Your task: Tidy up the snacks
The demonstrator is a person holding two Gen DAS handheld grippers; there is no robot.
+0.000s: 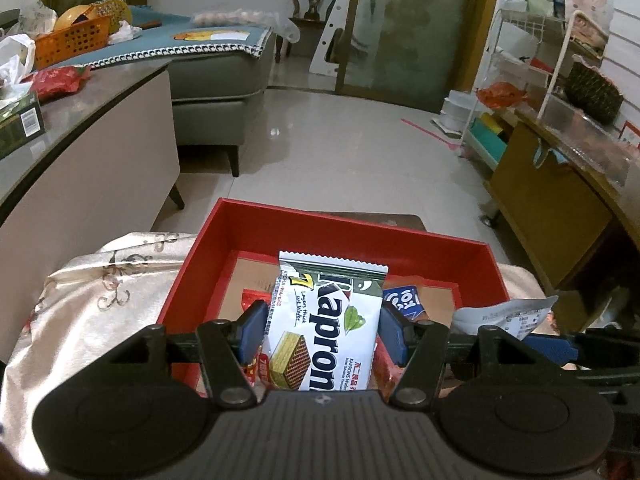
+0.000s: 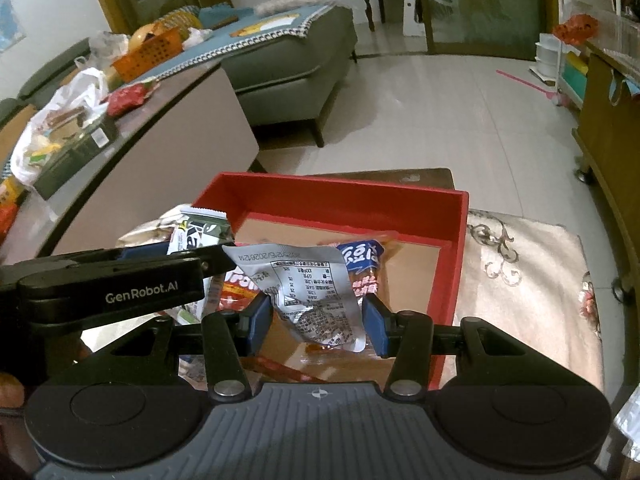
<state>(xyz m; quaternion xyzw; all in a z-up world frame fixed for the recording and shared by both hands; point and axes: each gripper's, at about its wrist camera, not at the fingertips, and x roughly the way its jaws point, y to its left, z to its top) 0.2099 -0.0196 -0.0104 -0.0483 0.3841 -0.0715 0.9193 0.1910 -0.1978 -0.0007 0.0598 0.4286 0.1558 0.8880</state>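
- The room is a tiled living space: a pale glossy floor (image 1: 340, 140), a grey sofa (image 1: 216, 80) draped with a blue cover, and a long grey-topped cabinet (image 1: 80, 152) on the left carrying an orange basket (image 1: 70, 42), plastic bags and a dark carton.
- Only the left wrist view shows the white wire rack (image 1: 532, 60) and the wooden cabinet (image 1: 560, 200) along the right wall at full height; the right wrist view catches just their edge.
- A cream patterned cloth (image 2: 528, 264) covers the low surface where the red box (image 2: 456, 240) sits; its brown cardboard floor holds a few snack packets.
- The left gripper (image 1: 322, 330) pinches a white-and-green Kaprons wafer pack (image 1: 324, 320) between its blue pads, held above the red box's near half.
- The right gripper (image 2: 318, 322) clamps a crumpled silver snack pouch (image 2: 304, 292), printed back facing the camera, also over the box.
- Only the right wrist view shows the left gripper from the side, its black body reaching in with the wafer pack.
- A blue-labelled packet (image 2: 360, 256) lies in the box beyond the pouch.
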